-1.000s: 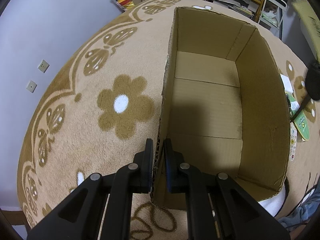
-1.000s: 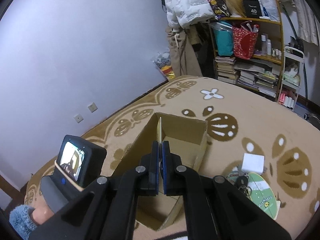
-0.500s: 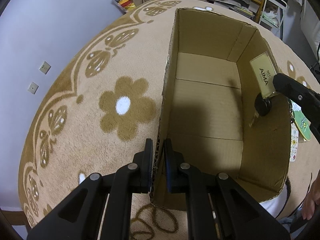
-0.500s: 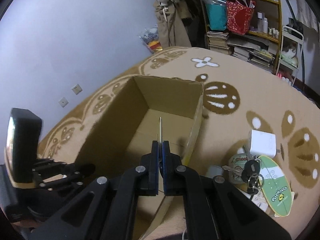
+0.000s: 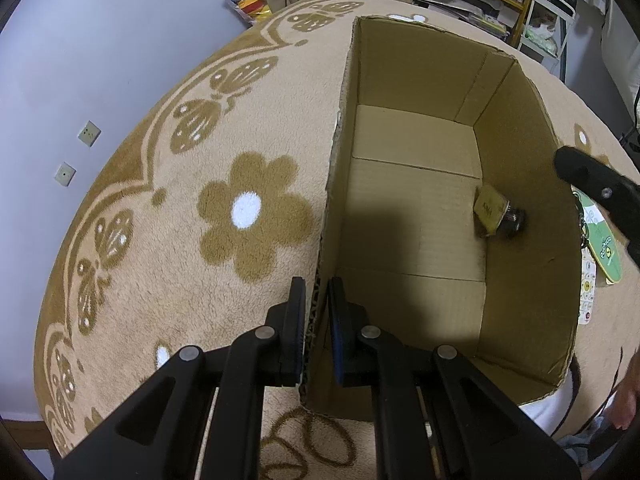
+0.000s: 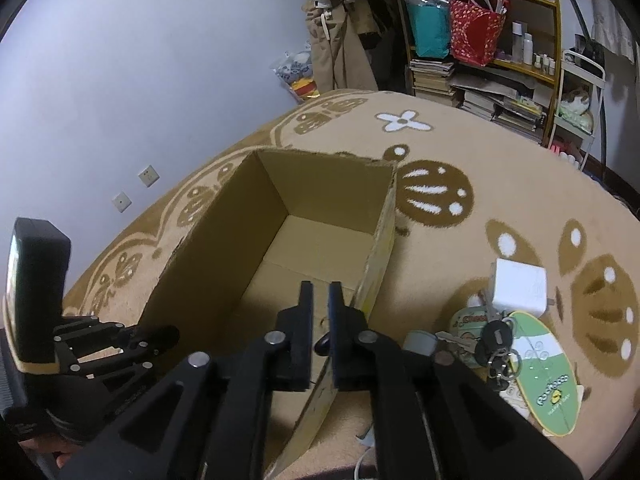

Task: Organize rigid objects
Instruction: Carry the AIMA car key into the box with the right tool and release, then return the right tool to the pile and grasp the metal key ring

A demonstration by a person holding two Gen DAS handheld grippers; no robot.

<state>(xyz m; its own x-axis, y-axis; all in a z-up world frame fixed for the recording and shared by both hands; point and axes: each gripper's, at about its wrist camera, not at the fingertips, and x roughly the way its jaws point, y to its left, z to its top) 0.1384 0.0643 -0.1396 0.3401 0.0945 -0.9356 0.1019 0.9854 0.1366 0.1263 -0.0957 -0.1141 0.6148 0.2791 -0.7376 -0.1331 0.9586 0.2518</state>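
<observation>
The left gripper [image 5: 316,304], black with two fingers, is clamped on the near left wall of the open brown cardboard box [image 5: 416,240], one finger outside the wall and one inside. The box stands on a beige pile carpet with brown flower and beetle patterns [image 5: 180,184].

Inside the box, a small yellow-gold rectangular tag attached to a black round fob [image 5: 496,214] lies on the box floor, against the right wall, about midway along its length. The tag is tilted; its lettering is too small to read.

The right gripper [image 6: 320,300] is held over the near right part of the box with its fingers apart and nothing between them. In the left wrist view, one of its black fingers [image 5: 588,178] shows above the right wall of the box.

On the carpet to the right of the box lie:
- a white square plug-type block [image 6: 518,288];
- a bunch of keys with a black fob [image 6: 494,340];
- a green and white oval card [image 6: 548,376];
- a small round tin [image 6: 466,324].
</observation>
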